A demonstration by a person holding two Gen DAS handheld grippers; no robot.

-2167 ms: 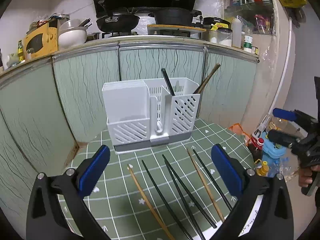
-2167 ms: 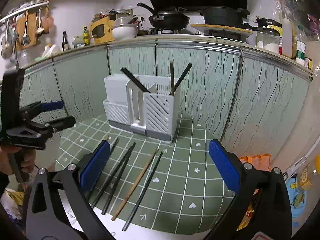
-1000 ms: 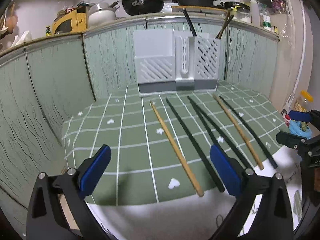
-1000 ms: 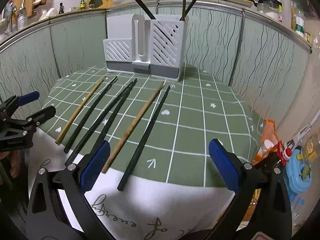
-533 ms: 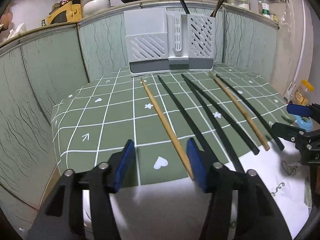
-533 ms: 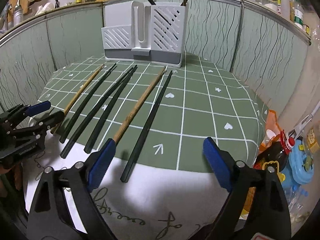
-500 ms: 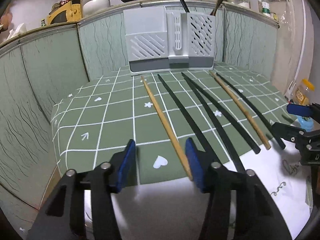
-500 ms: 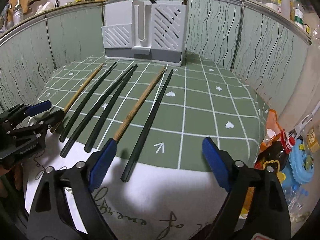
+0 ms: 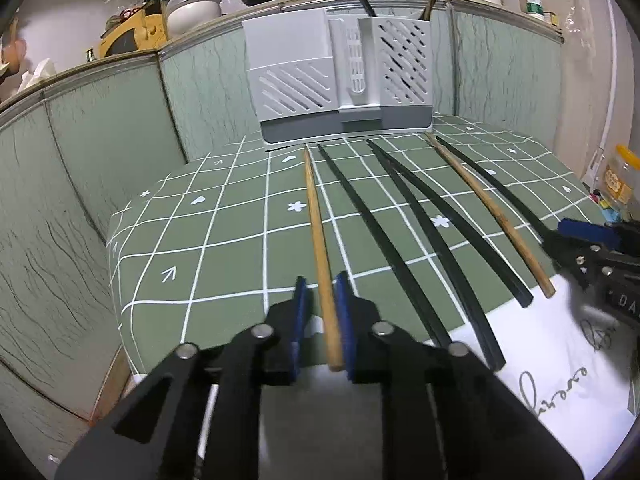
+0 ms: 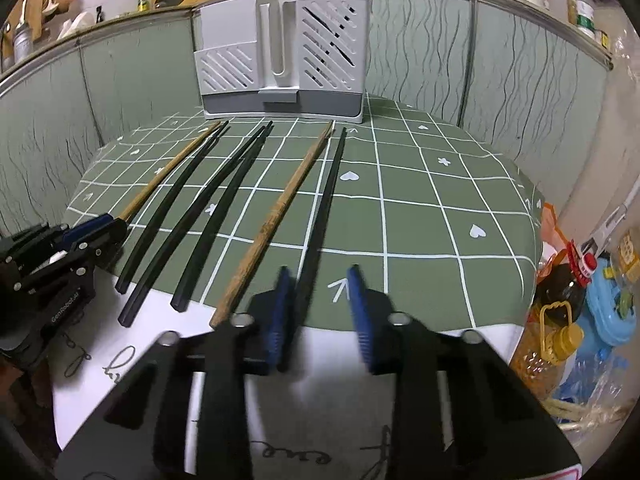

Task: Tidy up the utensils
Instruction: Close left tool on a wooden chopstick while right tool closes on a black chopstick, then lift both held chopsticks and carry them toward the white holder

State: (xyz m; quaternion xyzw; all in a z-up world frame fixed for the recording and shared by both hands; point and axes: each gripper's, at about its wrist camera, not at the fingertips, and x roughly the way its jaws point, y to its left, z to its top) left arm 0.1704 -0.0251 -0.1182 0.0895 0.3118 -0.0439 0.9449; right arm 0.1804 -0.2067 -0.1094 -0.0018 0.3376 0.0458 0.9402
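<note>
Several chopsticks lie in a row on the green checked cloth [image 9: 224, 224]. My left gripper [image 9: 321, 280] is nearly shut around the near end of the leftmost wooden chopstick [image 9: 316, 216]; its right pad touches it, and a small gap stays on the left. My right gripper [image 10: 318, 276] is partly closed around the near end of the rightmost black chopstick [image 10: 326, 196], which lies against its left pad. A second wooden chopstick [image 10: 280, 212] lies beside it. The white utensil holder [image 9: 340, 76] stands at the far edge with chopsticks standing in it; it also shows in the right wrist view [image 10: 280, 60].
Black chopsticks [image 9: 400, 216] lie between the two wooden ones. Green wavy cabinet panels [image 9: 80, 152] wall the back and left. White printed cloth [image 9: 560, 360] covers the near edge. Bottles and a blue container [image 10: 600, 300] stand off the table's right side.
Both grippers have moved forward and down to the chopsticks' near ends. The left jaws have closed almost fully around the wooden chopstick. The right jaws have narrowed around the black one.
</note>
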